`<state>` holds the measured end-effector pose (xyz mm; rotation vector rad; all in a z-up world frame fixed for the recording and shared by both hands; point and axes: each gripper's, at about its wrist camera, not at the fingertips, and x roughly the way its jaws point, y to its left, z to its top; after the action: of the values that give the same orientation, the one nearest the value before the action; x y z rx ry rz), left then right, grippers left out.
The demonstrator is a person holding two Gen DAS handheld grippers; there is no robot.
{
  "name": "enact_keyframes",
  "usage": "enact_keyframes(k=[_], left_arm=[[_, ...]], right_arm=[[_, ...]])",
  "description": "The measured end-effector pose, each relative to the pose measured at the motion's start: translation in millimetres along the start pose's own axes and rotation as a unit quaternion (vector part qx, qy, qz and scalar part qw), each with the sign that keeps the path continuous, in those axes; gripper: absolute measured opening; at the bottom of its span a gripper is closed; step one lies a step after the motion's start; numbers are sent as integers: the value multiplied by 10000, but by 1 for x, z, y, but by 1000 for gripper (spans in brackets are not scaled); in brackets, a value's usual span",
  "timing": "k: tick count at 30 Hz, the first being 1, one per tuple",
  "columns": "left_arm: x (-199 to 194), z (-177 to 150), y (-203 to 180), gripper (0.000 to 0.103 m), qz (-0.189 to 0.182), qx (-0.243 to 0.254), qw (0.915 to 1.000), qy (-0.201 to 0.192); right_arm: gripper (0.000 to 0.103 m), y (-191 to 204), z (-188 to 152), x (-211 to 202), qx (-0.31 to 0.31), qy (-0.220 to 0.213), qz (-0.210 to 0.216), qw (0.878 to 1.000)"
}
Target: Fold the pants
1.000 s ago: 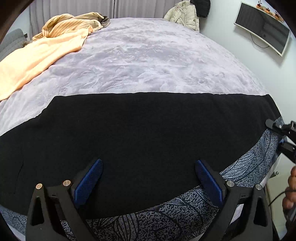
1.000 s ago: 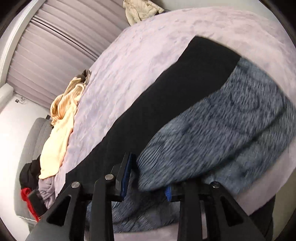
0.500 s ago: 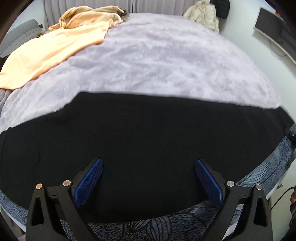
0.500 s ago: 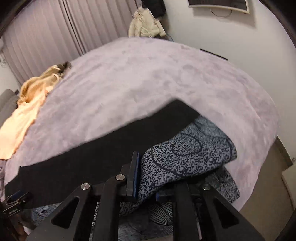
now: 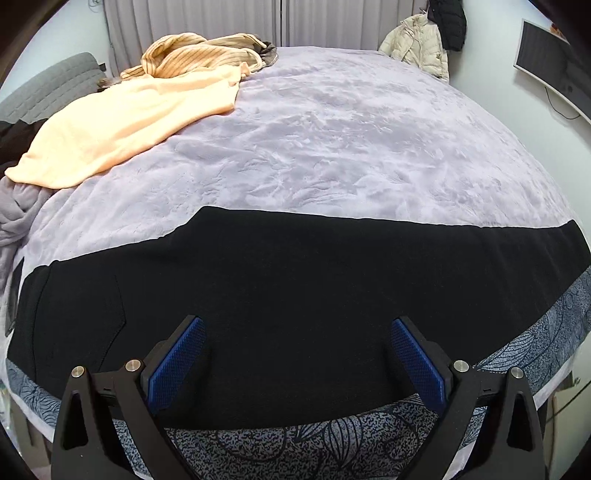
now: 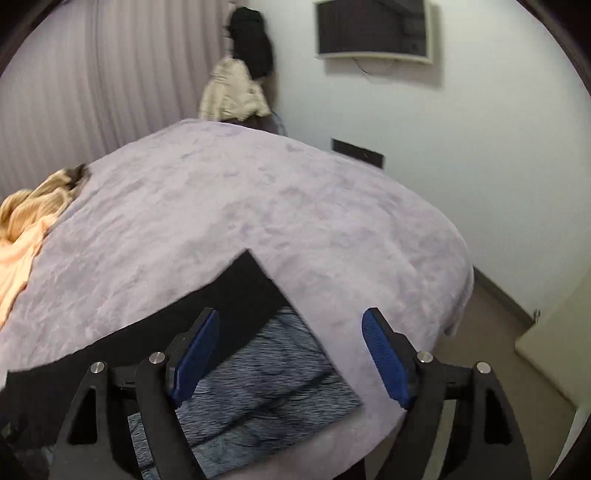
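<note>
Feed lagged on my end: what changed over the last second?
The right gripper let go of the patterned fabric, which now lies flat beside the black pants; its jaws are opening, nothing between them. The left gripper stayed open above the pants.

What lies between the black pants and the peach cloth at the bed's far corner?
Only bare lilac plush blanket between black pants and peach cloth, in the left wrist view.

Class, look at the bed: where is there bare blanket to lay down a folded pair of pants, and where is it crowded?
Free: the wide lilac blanket between the black pants and the curtains, right of the orange cloth. Crowded: the near edge, covered by the pants and patterned fabric, and the far left corner with the striped garment.
</note>
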<state>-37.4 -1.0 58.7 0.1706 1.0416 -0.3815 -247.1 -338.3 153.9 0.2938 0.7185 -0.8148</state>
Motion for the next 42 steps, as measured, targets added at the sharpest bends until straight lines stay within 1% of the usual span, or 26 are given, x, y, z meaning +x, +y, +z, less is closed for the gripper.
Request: enact_keyframes(k=[2,4,6,7,9,10,11,12,15,16,17,18,20,21,22,25,27,29,32,35,37,38,39,40,41,42], left_arm=[[0,-1,-4,101,-9,46,10000,28],[0,-2,-6,101,121,52,9999,30],[0,-5,-5,101,161,-12,9998,75],[1,-8,-2,101,189,-51,9997,113],[5,-17,5,101,391,-63,9990,182],[9,-22,10,101,501,-63,9984,254],[13,-27,17,102,479,-128,9982,325],[14,-31,23,102,358,-242,9986,303],[11,-37,32,102,301,-311,9989,184],[11,-38,32,102,297,-300,9990,158],[11,-39,32,102,310,-299,9990,146],[11,-40,32,102,324,-292,9989,143],[10,-40,32,102,309,-299,9989,163],[8,-40,34,102,301,-327,9988,180],[7,-40,35,102,306,-349,9987,197],[6,-42,36,102,311,-318,9988,209],[8,-41,36,102,320,-331,9987,214],[9,-40,36,102,331,-380,9984,238],[12,-37,37,102,347,-378,9983,273],[11,-38,38,102,334,-379,9983,289],[11,-38,38,102,342,-387,9982,289],[12,-37,38,102,358,-397,9981,294],[12,-37,38,102,366,-411,9980,300],[13,-36,38,102,366,-421,9980,308],[13,-35,38,102,373,-429,9979,320],[13,-35,38,102,384,-433,9978,337]], right_arm=[[83,56,-9,-3,-992,84,702,9926],[82,119,-34,-3,-1863,573,1700,9660],[82,164,-59,-1,-2291,1046,2378,9381],[82,183,-71,-1,-2485,1198,2565,9263],[82,206,-90,3,-2940,1288,2545,9123],[82,211,-99,6,-3138,1305,2390,9096],[82,210,-105,7,-3227,1274,2335,9084],[82,202,-104,8,-3217,1223,2333,9095],[89,163,-92,22,-2897,1257,2005,9274],[89,144,-85,29,-2666,1312,1793,9379],[93,132,-80,36,-2473,1367,1597,9459],[97,117,-77,41,-2275,1436,1470,9518],[97,81,-68,52,-1929,1456,1083,9643],[97,68,-65,54,-1826,1446,986,9675],[97,57,-60,54,-1721,1429,918,9703],[97,33,-45,45,-1326,1163,1024,9790],[98,19,-34,45,-1034,984,869,9859],[98,9,-23,51,-869,892,740,9894],[98,11,-5,68,-1175,733,450,9893],[98,23,5,94,-1678,963,424,9802],[97,20,13,106,-1722,1083,706,9765],[83,17,14,108,-1653,1119,1005,9747],[55,15,14,110,-1649,1059,875,9767],[36,12,14,105,-1734,961,610,9783],[27,8,14,100,-1760,959,596,9779],[23,2,14,91,-1649,957,713,9791]])
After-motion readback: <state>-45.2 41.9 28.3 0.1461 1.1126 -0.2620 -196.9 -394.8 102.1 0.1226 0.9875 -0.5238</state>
